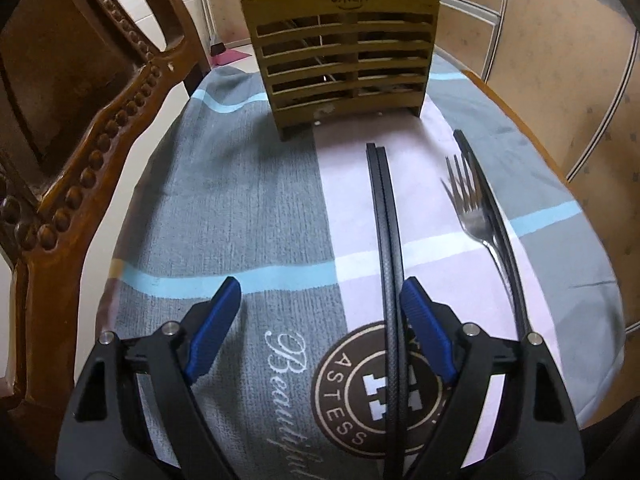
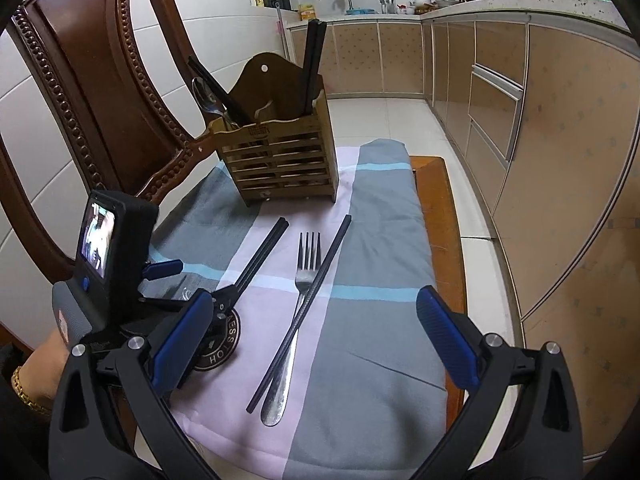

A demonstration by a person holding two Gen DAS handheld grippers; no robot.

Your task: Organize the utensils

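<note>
A slatted wooden utensil holder (image 1: 344, 64) stands at the far end of the cloth; in the right wrist view (image 2: 280, 160) it holds black chopsticks and a spoon. A pair of black chopsticks (image 1: 386, 240) lies on the cloth, running between my left gripper's (image 1: 320, 312) open fingers, close to the right pad (image 1: 424, 328). A steel fork (image 1: 476, 216) and a single black chopstick (image 1: 500, 232) lie side by side to the right. My right gripper (image 2: 316, 344) is open and empty, hovering above the fork (image 2: 300, 312) and single chopstick (image 2: 308, 300). The left gripper (image 2: 192, 280) shows at the left.
A patterned grey, pink and blue cloth (image 1: 240, 220) covers the small wooden table (image 2: 444, 240). A carved wooden chair (image 1: 80, 120) stands close on the left. Kitchen cabinets (image 2: 540, 160) and tiled floor lie to the right.
</note>
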